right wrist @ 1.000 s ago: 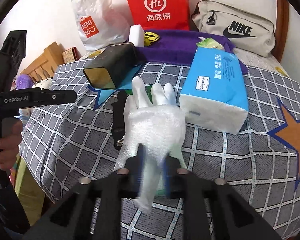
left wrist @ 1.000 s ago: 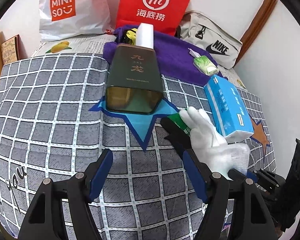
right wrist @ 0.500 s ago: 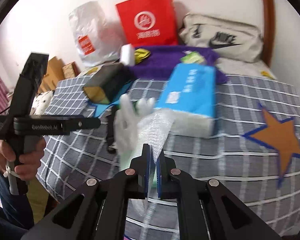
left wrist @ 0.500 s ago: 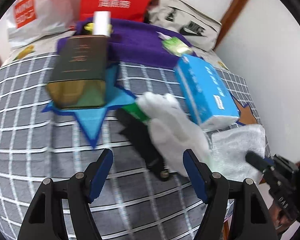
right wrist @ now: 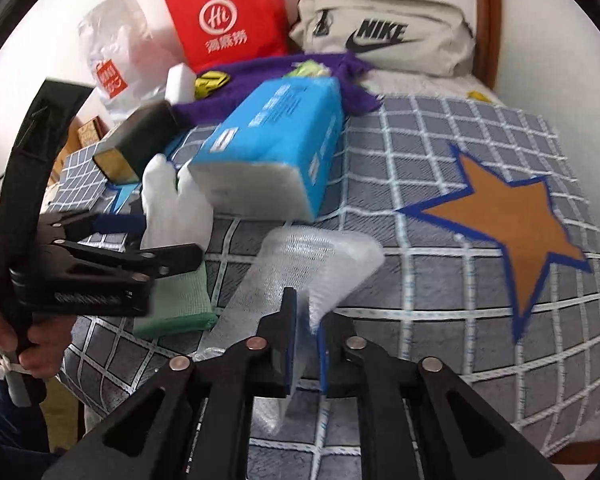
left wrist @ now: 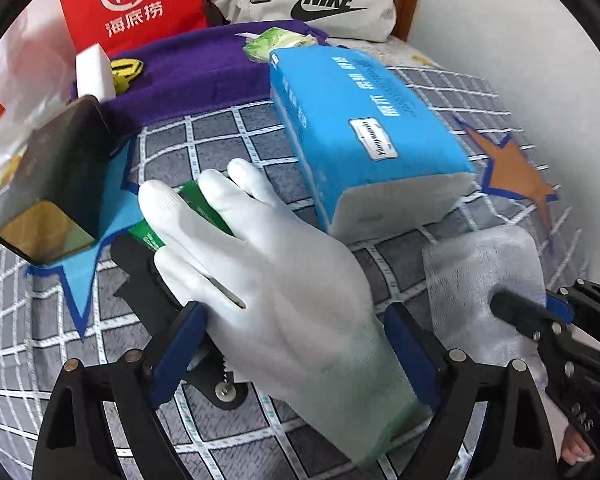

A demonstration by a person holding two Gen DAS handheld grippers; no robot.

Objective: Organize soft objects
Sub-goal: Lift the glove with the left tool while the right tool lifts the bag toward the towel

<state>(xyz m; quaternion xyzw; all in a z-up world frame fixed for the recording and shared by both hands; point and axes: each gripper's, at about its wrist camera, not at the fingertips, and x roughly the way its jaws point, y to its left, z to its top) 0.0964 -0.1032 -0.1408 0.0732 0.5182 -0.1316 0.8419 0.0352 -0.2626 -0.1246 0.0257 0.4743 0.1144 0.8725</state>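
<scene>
A white glove with a green cuff (left wrist: pixel 276 280) lies on the grey checked bed cover, over a black tool and a green pack. My left gripper (left wrist: pixel 296 340) is open, its jaws on either side of the glove's cuff; it also shows in the right wrist view (right wrist: pixel 140 236). My right gripper (right wrist: pixel 305 340) is shut on a piece of white bubble wrap (right wrist: pixel 304 264), held just above the cover beside the glove. The wrap (left wrist: pixel 484 276) and right gripper (left wrist: pixel 528 312) show at the right of the left wrist view. A blue tissue pack (left wrist: pixel 364 128) lies behind both.
A dark tin box (left wrist: pixel 60 184) lies at the left on a blue star. A purple towel (left wrist: pixel 188 72), white sponge (left wrist: pixel 94 72), red bag (left wrist: pixel 134 4) and Nike bag (left wrist: pixel 312 0) sit behind. An orange star (right wrist: pixel 508 216) marks the cover at right.
My left gripper has moved forward and right until its jaws straddle the glove. My right gripper has pulled the bubble wrap off the glove and carried it to the right.
</scene>
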